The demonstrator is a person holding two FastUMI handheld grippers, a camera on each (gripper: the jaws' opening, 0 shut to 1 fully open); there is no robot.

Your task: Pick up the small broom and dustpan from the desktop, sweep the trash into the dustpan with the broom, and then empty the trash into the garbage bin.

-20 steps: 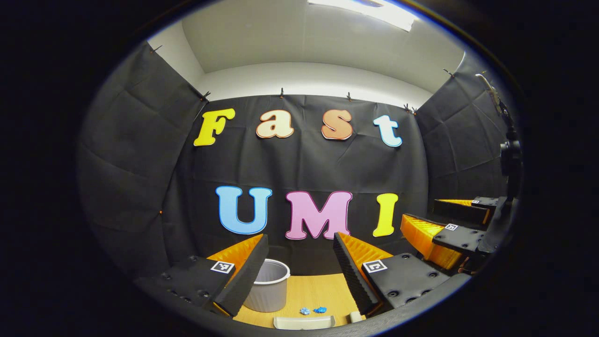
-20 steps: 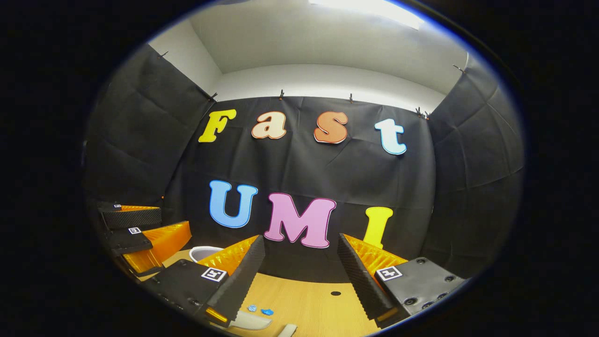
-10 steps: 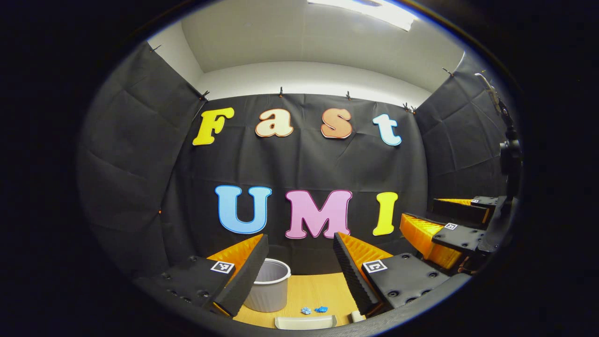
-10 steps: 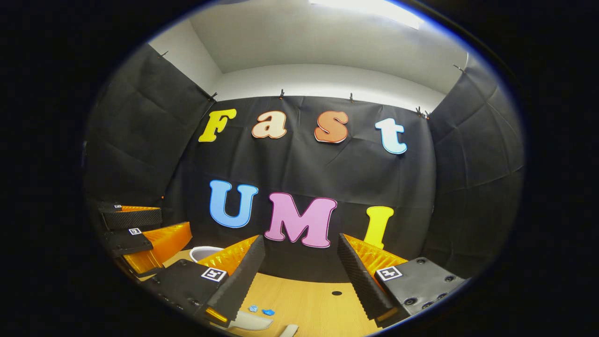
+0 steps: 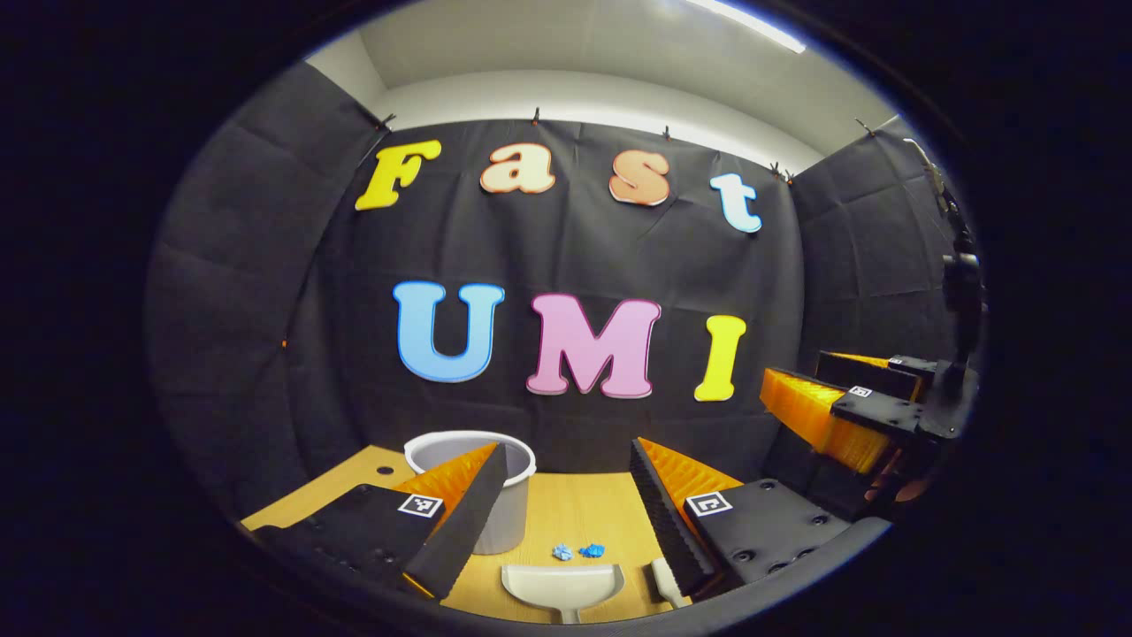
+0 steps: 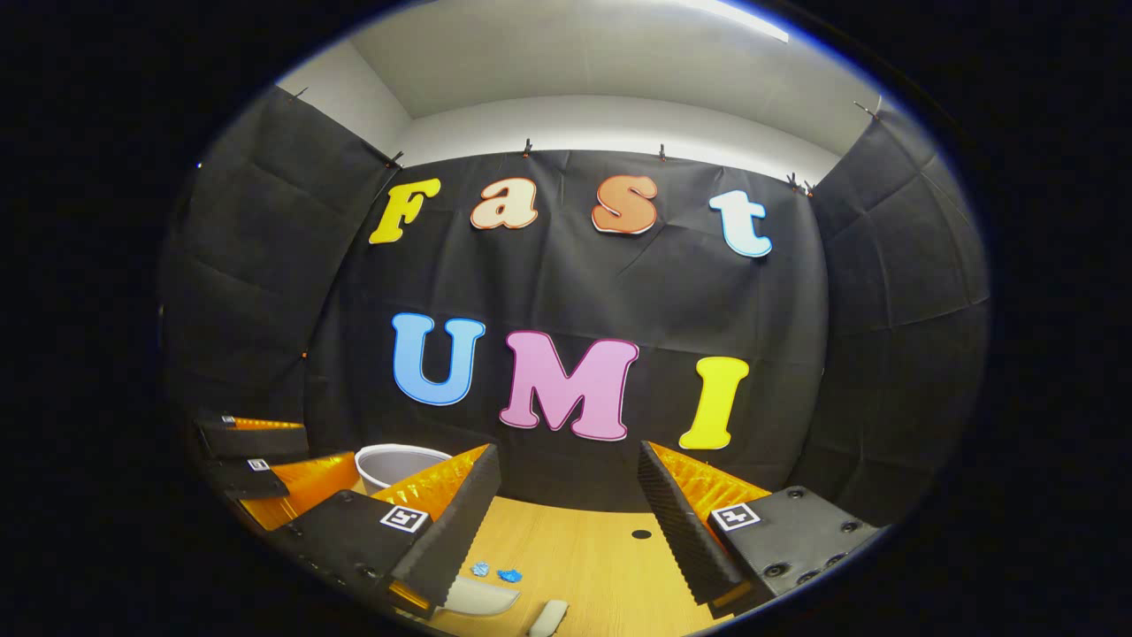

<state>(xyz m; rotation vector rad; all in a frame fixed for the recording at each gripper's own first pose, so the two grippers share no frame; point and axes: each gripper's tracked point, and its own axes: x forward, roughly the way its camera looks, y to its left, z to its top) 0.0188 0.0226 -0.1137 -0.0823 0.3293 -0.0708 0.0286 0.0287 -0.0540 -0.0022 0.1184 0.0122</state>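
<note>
On the wooden desktop (image 5: pixel 575 513) lies a white dustpan (image 5: pixel 562 584), pan mouth facing two small blue scraps of trash (image 5: pixel 577 551). The pale broom handle (image 5: pixel 663 579) pokes out beside my right-hand finger. A white garbage bin (image 5: pixel 511 518) stands at the back left, partly behind my left-hand finger. My left gripper (image 5: pixel 566 451) hangs open above the dustpan, holding nothing. In the right gripper view the trash (image 6: pixel 495 573), dustpan (image 6: pixel 478 599) and broom (image 6: pixel 548 617) sit low at the left, and my right gripper (image 6: pixel 568 451) is open and empty.
The right gripper (image 5: pixel 793 372) floats open at the far right of the left gripper view; the left gripper (image 6: pixel 327 442) appears at the left of the right gripper view, next to the bin (image 6: pixel 389 460). A small dark hole (image 6: pixel 641 534) marks the desktop.
Both views have tipped downward, the left one more. More of the desktop, the bin and the whole dustpan now show. Both grippers stay open.
</note>
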